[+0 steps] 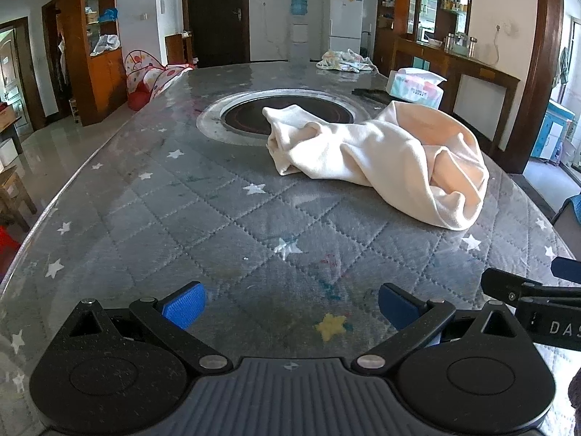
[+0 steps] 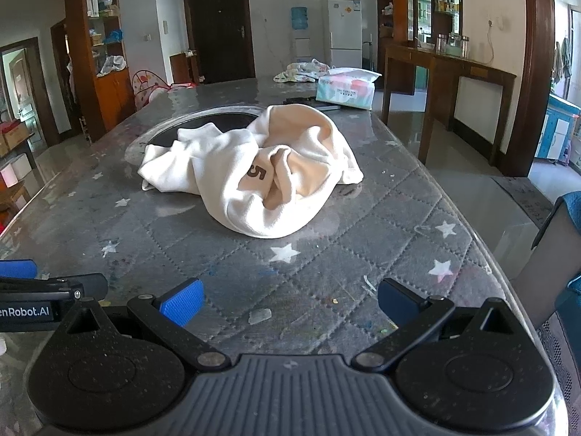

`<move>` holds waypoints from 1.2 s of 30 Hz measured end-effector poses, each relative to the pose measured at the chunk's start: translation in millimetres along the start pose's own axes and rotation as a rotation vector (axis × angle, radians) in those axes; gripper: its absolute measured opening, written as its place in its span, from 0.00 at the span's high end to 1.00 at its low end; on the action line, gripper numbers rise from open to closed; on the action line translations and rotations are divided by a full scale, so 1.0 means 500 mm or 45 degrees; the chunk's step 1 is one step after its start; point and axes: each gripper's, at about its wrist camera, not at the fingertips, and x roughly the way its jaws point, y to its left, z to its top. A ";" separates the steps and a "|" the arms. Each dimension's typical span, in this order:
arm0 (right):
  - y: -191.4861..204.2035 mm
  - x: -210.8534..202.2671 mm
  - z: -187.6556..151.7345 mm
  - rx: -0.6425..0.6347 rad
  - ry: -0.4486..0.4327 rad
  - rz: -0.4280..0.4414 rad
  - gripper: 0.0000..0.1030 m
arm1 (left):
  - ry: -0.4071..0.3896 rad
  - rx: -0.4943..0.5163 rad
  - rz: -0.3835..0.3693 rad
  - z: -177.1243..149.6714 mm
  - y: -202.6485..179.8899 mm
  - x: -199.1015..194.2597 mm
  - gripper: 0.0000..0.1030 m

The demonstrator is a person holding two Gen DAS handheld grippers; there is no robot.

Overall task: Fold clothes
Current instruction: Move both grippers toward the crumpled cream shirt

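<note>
Right wrist view puts the garment (image 2: 254, 170) in the centre of the frame, a cream heap lying on the table (image 2: 326, 265), its far edge spilling over the round inset plate (image 2: 203, 123) behind it. A dark "5" print shows on one fold near the middle. It looks like soft, light knit cloth: limp, bunched, with deep rolls and a pale peach lining turned outward, so it would likely sag and drape rather than hold a shape. In the left wrist view the garment (image 1: 381, 160) runs from the centre to the right, a narrower end reaching onto the plate at the centre.

Good holds would probably be the free edges: the narrow end at the left of the heap and the thick rolled hem at its near right, one for each gripper, to pull it flat.

Left gripper (image 1: 290, 307) and right gripper (image 2: 288, 301) both stand with jaws spread wide and empty at the bottom of their frames, well short of the cloth. A tissue box (image 2: 345, 91) sits beyond, upper right of centre.
</note>
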 end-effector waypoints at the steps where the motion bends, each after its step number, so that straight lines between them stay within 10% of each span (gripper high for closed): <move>1: 0.001 -0.002 0.001 0.000 -0.002 0.002 0.00 | -0.003 0.002 0.000 0.000 -0.001 -0.003 0.00; 36: 0.007 0.008 0.012 -0.009 0.020 0.016 0.00 | 0.015 0.064 0.013 0.012 -0.019 0.008 0.00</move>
